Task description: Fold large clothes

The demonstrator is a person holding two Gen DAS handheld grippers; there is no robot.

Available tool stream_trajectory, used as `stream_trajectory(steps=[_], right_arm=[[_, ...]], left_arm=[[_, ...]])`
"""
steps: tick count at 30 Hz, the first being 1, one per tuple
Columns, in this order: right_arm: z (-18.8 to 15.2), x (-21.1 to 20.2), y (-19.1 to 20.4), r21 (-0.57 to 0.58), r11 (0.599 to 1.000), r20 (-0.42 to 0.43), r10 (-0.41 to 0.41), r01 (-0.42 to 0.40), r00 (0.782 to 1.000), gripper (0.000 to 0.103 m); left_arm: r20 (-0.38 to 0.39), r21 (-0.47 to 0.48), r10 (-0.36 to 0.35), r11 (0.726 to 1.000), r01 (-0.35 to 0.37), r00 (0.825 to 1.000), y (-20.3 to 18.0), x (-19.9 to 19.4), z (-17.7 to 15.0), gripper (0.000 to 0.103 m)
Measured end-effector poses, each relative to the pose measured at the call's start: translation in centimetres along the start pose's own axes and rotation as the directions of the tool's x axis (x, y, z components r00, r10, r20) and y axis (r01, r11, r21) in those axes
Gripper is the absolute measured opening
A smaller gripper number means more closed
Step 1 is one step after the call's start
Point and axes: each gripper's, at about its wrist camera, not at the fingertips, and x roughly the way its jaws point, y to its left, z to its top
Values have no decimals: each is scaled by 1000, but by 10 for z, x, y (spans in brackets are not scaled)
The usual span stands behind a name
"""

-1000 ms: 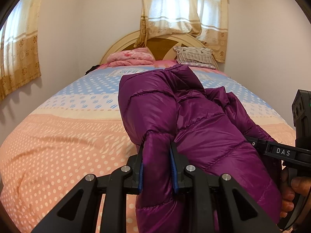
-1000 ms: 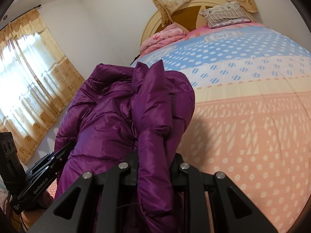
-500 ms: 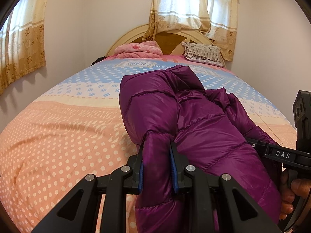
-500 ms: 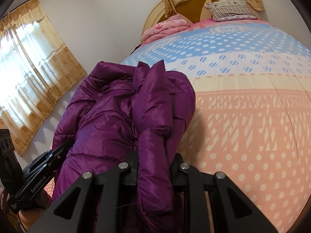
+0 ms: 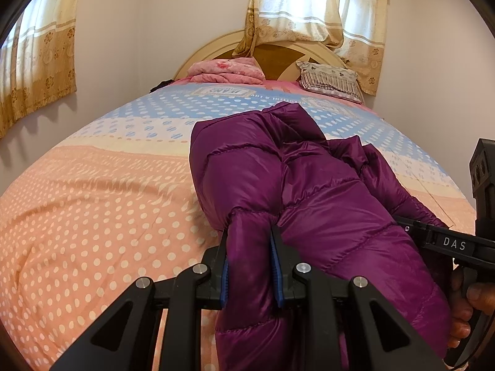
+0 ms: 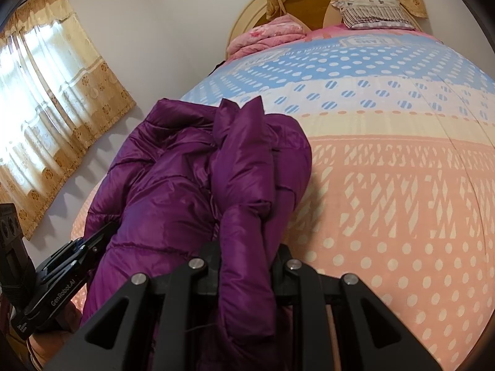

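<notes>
A purple puffer jacket [image 5: 309, 191] hangs bunched between both grippers above the bed; it also shows in the right wrist view [image 6: 191, 185]. My left gripper [image 5: 250, 259] is shut on a fold of the jacket's edge. My right gripper [image 6: 247, 253] is shut on another fold of it. The right gripper shows at the right edge of the left wrist view [image 5: 448, 241], and the left gripper at the lower left of the right wrist view [image 6: 62, 275]. The jacket's lower part is hidden behind the fingers.
The bed [image 5: 92, 216] has a dotted cover, peach near me, blue farther back. A folded pink blanket [image 5: 225, 71] and a grey pillow [image 5: 328, 77] lie by the headboard. Curtained windows are on the left and back walls.
Both grippers, still holding the jacket, have moved forward over the bed and lower toward it; the headboard looks nearer. The grips have not changed.
</notes>
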Motion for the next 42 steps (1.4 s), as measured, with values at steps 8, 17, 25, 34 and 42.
stream_trajectory(steps=[8, 17, 25, 34, 42], right_arm=[[-2, 8, 4, -18, 999, -15, -30, 30, 999, 22], [-5, 15, 6, -27, 998, -24, -65, 64, 998, 22], [-9, 18, 9, -53, 994, -25, -99, 97, 995, 23], [-11, 21, 8, -48, 994, -26, -104, 102, 994, 24], [-12, 23, 7, -46, 993, -28, -111, 110, 993, 25]], left_arm=[[-17, -8, 6, 1000, -6, 1000, 2, 8, -6, 24], [-25, -9, 29, 1000, -29, 999, 2, 13, -14, 34], [-24, -7, 47, 999, -48, 999, -1, 16, -18, 40], [-23, -10, 47, 999, -48, 999, 0, 16, -18, 42], [-20, -24, 54, 998, -55, 998, 5, 20, -18, 52]])
